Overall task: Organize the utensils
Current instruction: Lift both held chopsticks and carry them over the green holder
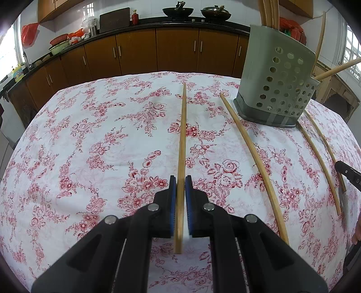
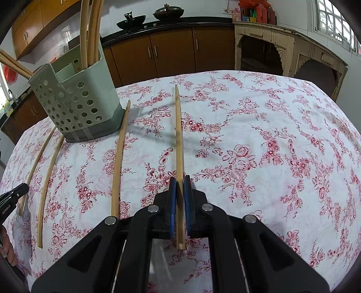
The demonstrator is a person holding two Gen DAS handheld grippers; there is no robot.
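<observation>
My left gripper is shut on a wooden chopstick that points straight ahead over the floral tablecloth. My right gripper is shut on another chopstick. A grey perforated utensil holder stands ahead right of the left gripper and holds several chopsticks; it also shows in the right wrist view, ahead left. Loose chopsticks lie on the cloth: one beside the holder, two more further right. In the right wrist view three loose chopsticks lie left of my gripper.
Brown kitchen cabinets and a black counter with woks run behind the table. A pale wooden sideboard stands at the right. The other gripper's tip shows at the left edge.
</observation>
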